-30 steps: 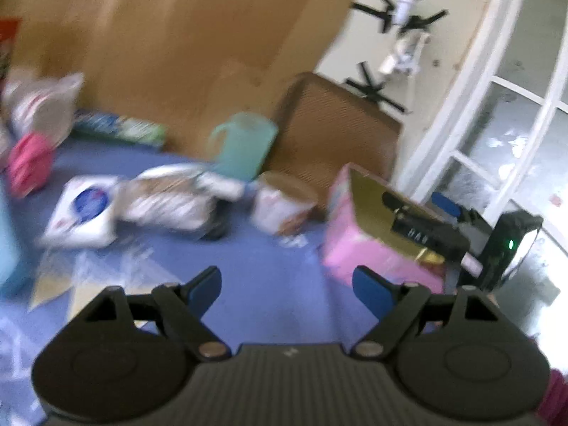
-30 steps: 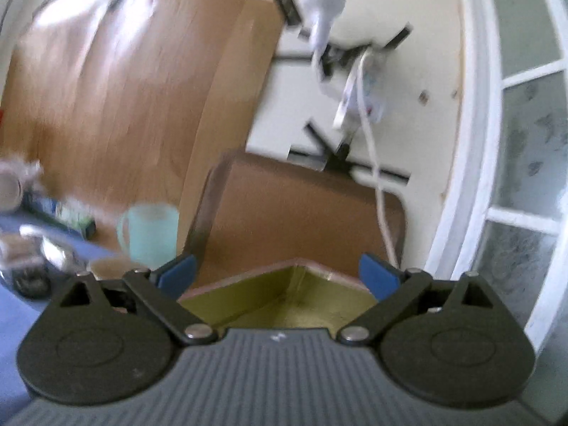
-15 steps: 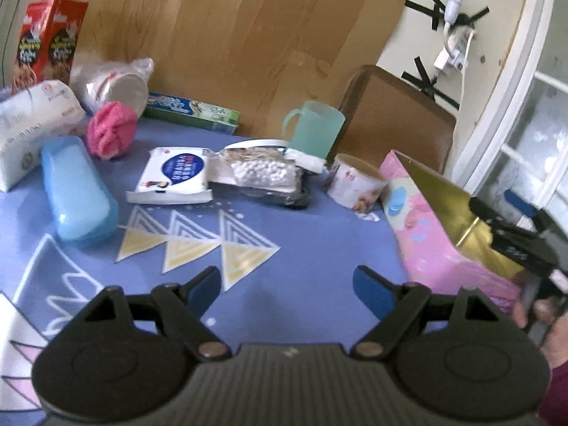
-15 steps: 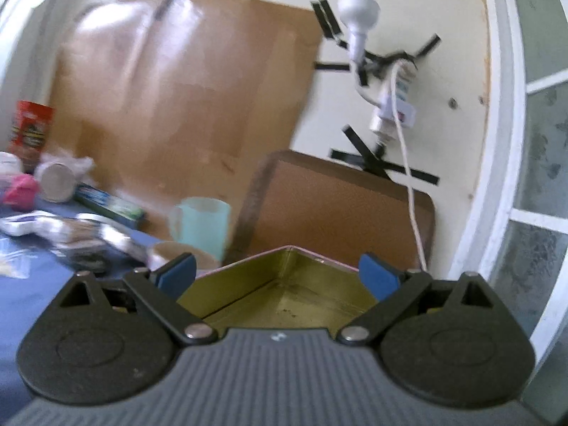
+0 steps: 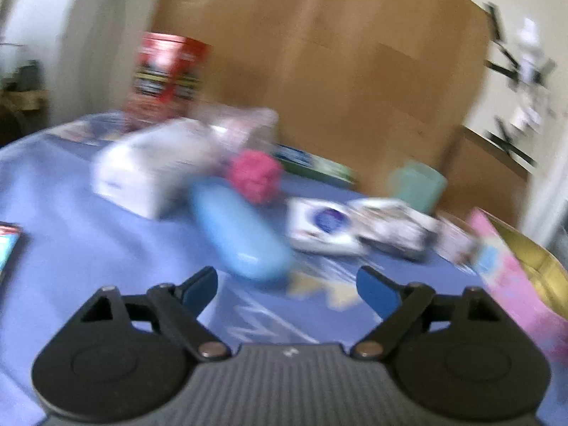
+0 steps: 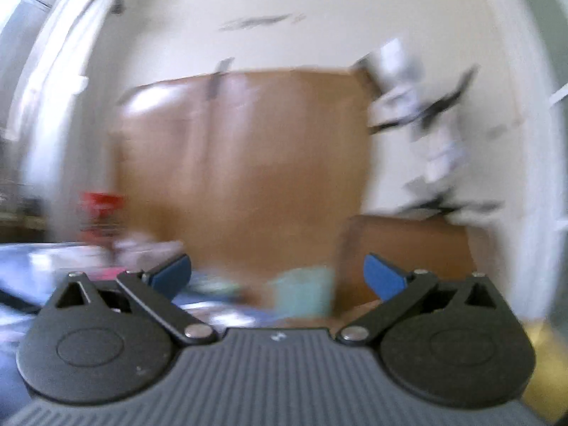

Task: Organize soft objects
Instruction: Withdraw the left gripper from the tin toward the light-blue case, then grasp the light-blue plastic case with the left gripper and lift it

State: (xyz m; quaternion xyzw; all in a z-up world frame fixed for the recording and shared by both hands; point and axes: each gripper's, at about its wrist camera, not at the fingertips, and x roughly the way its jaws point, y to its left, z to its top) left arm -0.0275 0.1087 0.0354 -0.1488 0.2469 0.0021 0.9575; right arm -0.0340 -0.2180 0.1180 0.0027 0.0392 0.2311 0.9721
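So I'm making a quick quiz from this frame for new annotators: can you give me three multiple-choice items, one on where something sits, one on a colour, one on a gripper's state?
1. In the left wrist view, where is the pink fluffy ball relative to the blue oval case?
A. Just behind it, toward the wall
B. Inside the pink box
C. Between the gripper's fingers

2. What colour is the cup near the brown board?
A. Red
B. Pale green
C. Black

3. What state is the left gripper in?
A. Shut on the case
B. Shut on nothing
C. Open, holding nothing

Answers:
1. A, the ball lies at the case's far end on the blue cloth.
2. B, it reads as mint green despite the blur.
3. C, its blue fingertips stand wide apart with only cloth showing between them.
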